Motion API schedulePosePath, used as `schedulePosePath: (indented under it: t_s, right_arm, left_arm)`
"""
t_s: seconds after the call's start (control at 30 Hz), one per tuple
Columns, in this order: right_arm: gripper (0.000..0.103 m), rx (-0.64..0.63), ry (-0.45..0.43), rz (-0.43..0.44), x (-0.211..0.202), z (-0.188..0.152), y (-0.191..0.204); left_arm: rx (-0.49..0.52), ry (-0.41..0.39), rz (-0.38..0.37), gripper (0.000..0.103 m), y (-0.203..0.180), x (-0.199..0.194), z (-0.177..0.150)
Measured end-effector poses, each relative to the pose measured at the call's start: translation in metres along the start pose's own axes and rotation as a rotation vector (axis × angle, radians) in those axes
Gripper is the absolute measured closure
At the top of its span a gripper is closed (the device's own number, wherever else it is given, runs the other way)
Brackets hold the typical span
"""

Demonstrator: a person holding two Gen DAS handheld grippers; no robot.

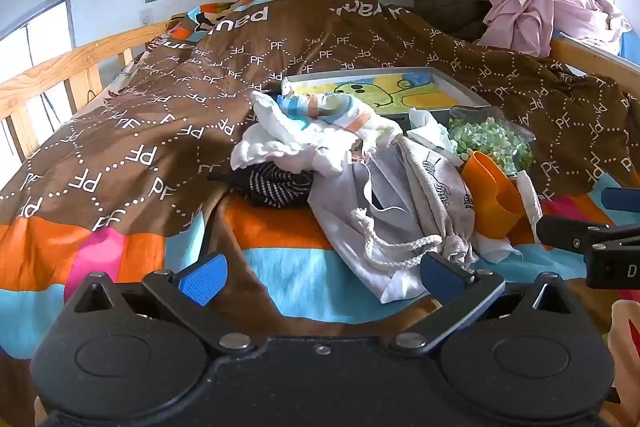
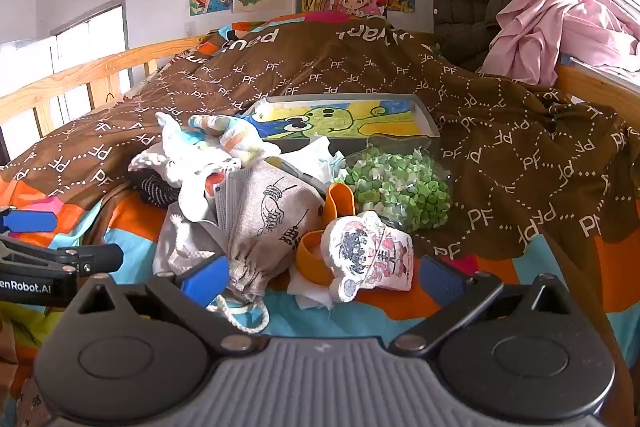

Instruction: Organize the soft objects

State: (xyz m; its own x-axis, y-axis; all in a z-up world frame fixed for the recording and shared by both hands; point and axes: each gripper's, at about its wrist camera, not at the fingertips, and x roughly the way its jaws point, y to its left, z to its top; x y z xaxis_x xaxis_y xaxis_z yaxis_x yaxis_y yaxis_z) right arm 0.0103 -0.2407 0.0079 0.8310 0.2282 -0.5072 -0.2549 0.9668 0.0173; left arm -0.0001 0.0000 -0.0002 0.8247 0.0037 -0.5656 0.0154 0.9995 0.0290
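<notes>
A heap of soft things lies on the bed: a grey drawstring bag (image 1: 424,187) (image 2: 272,223), white knitted cloth (image 1: 280,147) (image 2: 176,163), a striped pastel cloth (image 1: 320,107) (image 2: 232,135) and a black dotted cloth (image 1: 272,183) (image 2: 156,189). A small cushion with a cartoon print (image 2: 372,251) rests against an orange band (image 2: 340,203) (image 1: 488,195). My left gripper (image 1: 322,277) is open just short of the bag's white cord (image 1: 384,247). My right gripper (image 2: 324,279) is open, with the cushion and the bag's neck just beyond its fingertips. Neither holds anything.
A grey tray with a colourful drawing (image 1: 460,87) (image 2: 428,119) sits behind the heap. A clear bag of green pieces (image 1: 492,139) (image 2: 400,187) lies to its right. The brown "PF" blanket (image 1: 160,99) covers the bed, with wooden rails (image 1: 60,67) on the left and pink clothes (image 1: 540,11) at the right.
</notes>
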Motion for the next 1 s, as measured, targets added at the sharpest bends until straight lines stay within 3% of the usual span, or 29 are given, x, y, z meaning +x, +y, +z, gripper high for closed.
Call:
schedulePosePath:
  t_s: [1.0]
  right_arm:
    - [0.000,0.002,0.008,0.001,0.0013,0.0000,-0.0001]
  left_arm:
    - [0.003,0.004,0.002,0.001,-0.0002,0.0001,0.0001]
